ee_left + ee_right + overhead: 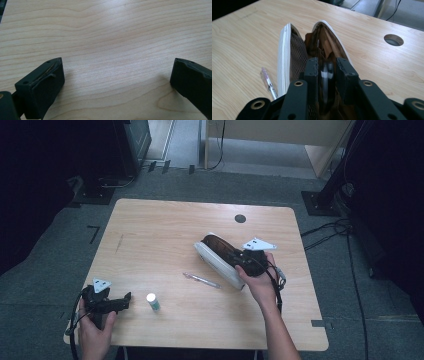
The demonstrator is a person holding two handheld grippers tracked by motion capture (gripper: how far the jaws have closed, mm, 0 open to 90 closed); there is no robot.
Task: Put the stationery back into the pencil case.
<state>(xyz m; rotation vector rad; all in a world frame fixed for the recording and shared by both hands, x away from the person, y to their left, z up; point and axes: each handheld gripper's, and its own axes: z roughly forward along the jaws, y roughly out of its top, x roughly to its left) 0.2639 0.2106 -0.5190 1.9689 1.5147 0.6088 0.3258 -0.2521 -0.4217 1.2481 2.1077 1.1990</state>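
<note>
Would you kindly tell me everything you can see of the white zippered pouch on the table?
The white zippered pouch with a brown lining lies right of the middle of the light wooden table, unzipped and gaping. In the right gripper view its two white zip-edged rims spread apart, showing dark mesh on one inner wall and crumpled brown lining inside. The right gripper reaches into its mouth, closed on a dark, blurred object I cannot identify. A clear pink pen lies just beside it on the table.

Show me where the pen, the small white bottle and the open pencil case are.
pen [201, 280]: high view, middle of its barrel.
small white bottle [153, 301]: high view, its body below the cap.
open pencil case [216, 261]: high view, its white outer shell.
</note>
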